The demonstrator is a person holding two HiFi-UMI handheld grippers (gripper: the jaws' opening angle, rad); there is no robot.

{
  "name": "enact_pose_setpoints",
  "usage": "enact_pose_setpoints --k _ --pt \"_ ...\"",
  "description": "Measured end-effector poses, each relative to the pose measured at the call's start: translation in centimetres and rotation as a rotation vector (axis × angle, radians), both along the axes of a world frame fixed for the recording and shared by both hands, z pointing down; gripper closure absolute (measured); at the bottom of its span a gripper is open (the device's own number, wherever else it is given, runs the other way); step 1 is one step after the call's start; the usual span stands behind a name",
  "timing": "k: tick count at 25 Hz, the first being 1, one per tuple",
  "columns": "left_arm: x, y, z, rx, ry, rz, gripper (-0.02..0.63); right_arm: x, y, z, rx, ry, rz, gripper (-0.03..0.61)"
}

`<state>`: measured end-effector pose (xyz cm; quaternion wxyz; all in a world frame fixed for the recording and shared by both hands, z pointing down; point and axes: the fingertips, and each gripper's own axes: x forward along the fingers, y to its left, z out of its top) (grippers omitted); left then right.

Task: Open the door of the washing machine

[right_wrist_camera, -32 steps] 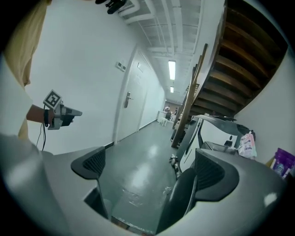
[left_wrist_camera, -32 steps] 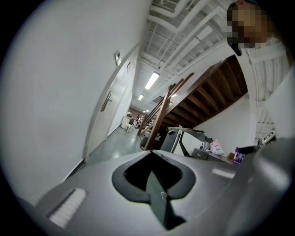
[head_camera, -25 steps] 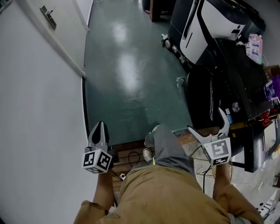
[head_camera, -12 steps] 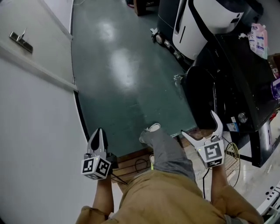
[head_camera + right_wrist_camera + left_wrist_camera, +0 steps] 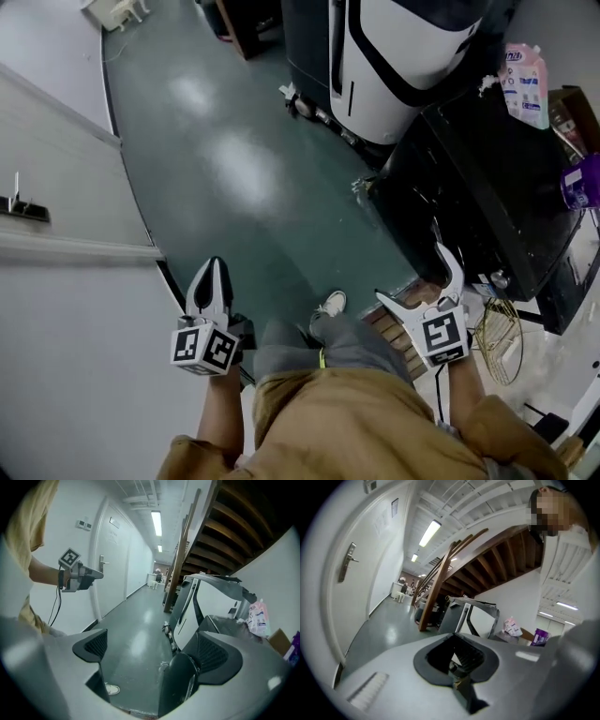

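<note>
- I am holding my right gripper (image 5: 154, 651) with its jaws spread wide and nothing between them. Through the gap I am seeing only the green floor (image 5: 136, 634) and, low down, a dark rounded panel.
- I am reading that panel as the door (image 5: 179, 684) of the washing machine (image 5: 487, 178). In the right gripper view it is sitting at about 5 o'clock from the middle of the gap. It is overlapping the inner edge of the right-hand pad in the picture, but I am judging it to be out ahead and not touching.
- A pale strip (image 5: 191, 692) is running nearly upright down the door. I am taking it for the handle, though it is too small to be sure. If it is, its long axis is lying across the line my jaws close along, so they could straddle it as they are now turned.
- In the head view the machine is lying between 12 and 1 o'clock from these jaws and near them, with its front turned toward the open floor at 9 o'clock.
- I am holding my left gripper (image 5: 214, 272) with its jaws pressed together on nothing. From there the machine is lying between 2 and 3 o'clock and well apart, with my leg (image 5: 328, 342) between, so the right gripper is the nearer one.
</note>
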<state>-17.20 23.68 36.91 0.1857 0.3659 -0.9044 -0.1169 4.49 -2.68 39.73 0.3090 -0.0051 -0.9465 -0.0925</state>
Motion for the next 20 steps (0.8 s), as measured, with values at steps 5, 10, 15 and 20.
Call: enact_pose_setpoints --k 5,10,15,20 --pt "-2.2 -6.1 -4.0 0.022 -0.026 0.162 0.554 0.8 -1.6 -2.6 0.004 -0.033 0.129 0.005" --pt "-3.7 -13.2 -4.8 0.061 0.020 0.343 0.554 2.1 -4.3 -4.2 0.040 -0.083 0.319 0.005" --pt "-5.0 -20.9 -2.9 0.051 0.055 0.591 0.554 4.5 -4.4 -3.9 0.053 -0.029 0.567 0.005" --pt "-6.3 -25.7 -0.6 0.051 0.118 0.777 0.554 3.9 -2.7 -3.3 0.042 0.019 0.747 0.005"
